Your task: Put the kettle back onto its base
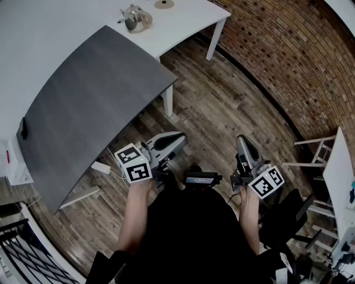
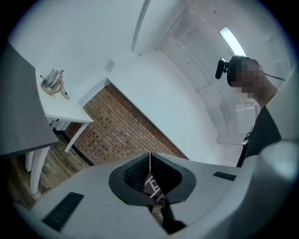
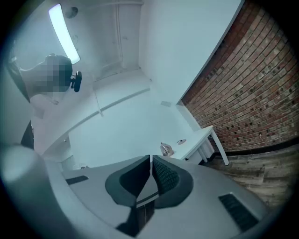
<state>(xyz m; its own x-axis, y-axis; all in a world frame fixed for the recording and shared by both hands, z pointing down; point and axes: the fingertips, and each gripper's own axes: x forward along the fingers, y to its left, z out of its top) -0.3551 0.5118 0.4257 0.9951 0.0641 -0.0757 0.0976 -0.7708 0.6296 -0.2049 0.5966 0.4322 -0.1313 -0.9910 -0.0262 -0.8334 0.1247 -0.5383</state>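
A shiny metal kettle (image 1: 136, 18) stands on the white table (image 1: 188, 25) at the far top of the head view. Its round base (image 1: 164, 4) lies a little to its right, apart from it. Both grippers are held close to my body over the wooden floor, far from the table. My left gripper (image 1: 178, 138) is shut with nothing in it, and my right gripper (image 1: 242, 141) is also shut and empty. The left gripper view has the kettle (image 2: 52, 81) small at its left. In the right gripper view the kettle (image 3: 166, 149) and base (image 3: 181, 141) sit just above the jaws.
A dark grey table (image 1: 83, 105) adjoins the white one on the left. A brick wall (image 1: 288, 61) runs along the right. A white wooden frame (image 1: 319, 152) stands at the right edge. A white power strip (image 1: 101, 167) lies on the floor.
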